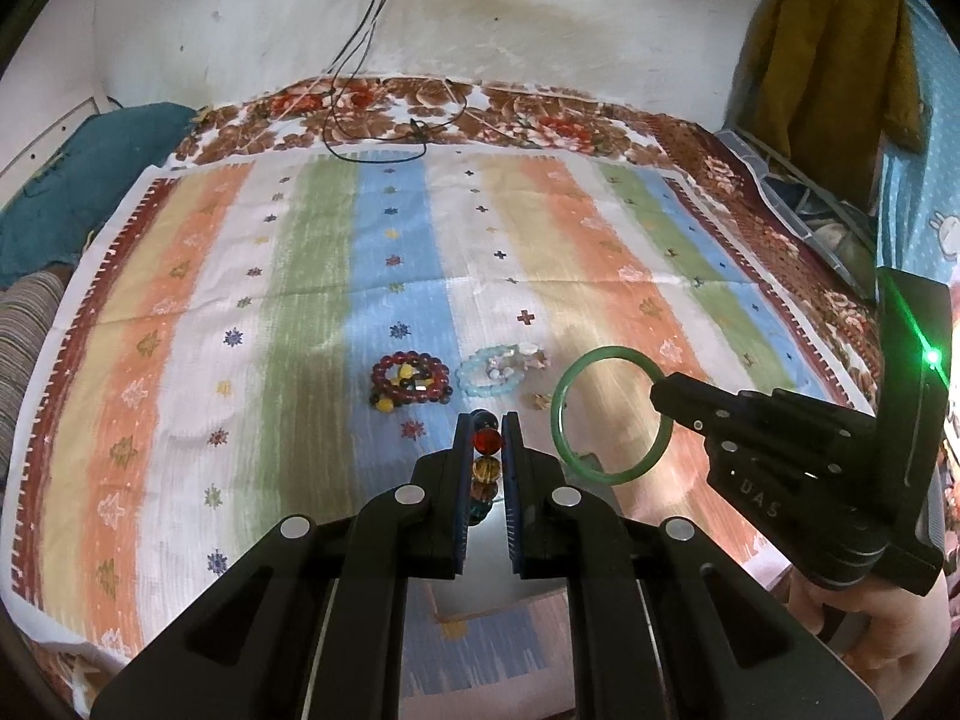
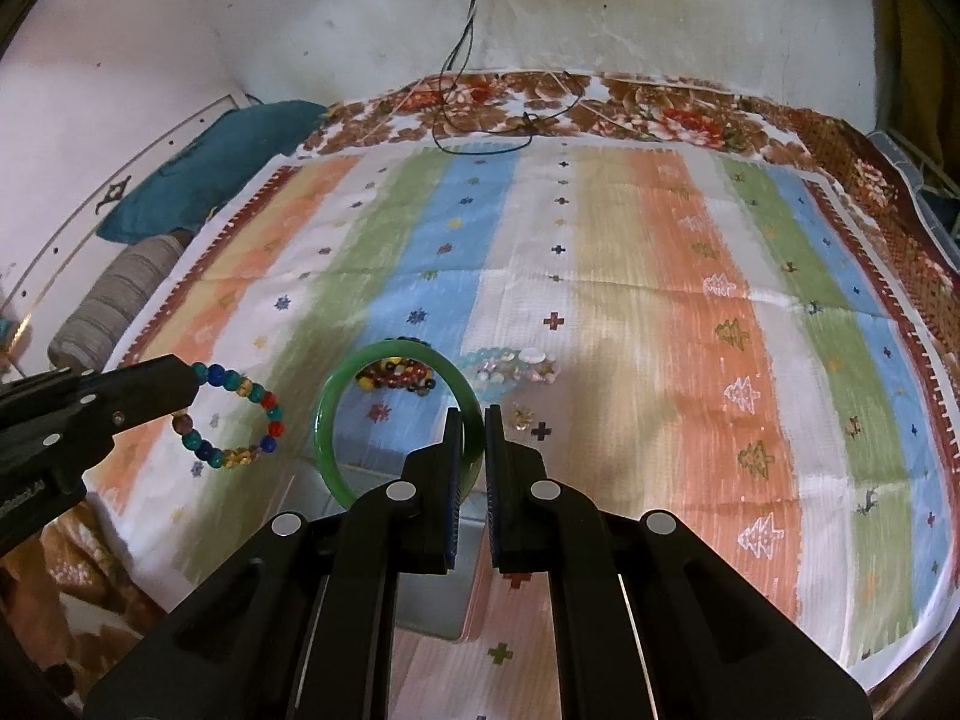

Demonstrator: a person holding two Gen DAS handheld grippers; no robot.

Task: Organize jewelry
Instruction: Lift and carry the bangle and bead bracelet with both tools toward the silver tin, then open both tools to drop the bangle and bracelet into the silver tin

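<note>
Stripes of orange, green, blue and white run across the cloth that covers the bed. At the far edge, toward 12 o'clock, a brown flowered blanket shows, and black cables hang down the white wall onto it. A teal pillow lies at 10 o'clock in the right wrist view.

The left tool is squeezed tight on a bead bracelet with red, blue, teal and yellow beads. The bracelet hangs off the tool, up above the cloth.

The right tool is squeezed tight on a green bangle. The bangle stands up on its edge in the air, also off the cloth. A hand holds this tool at 4 o'clock in the left wrist view, and a green light glows on it.

Still lying on the cloth, just past both tools, is a dark red bead bracelet with some yellow and dark beads inside its ring. Right beside it, at its 3 o'clock, is a pale blue bead bracelet with small white and pink pieces touching it. A tiny gold piece lies near them.
</note>
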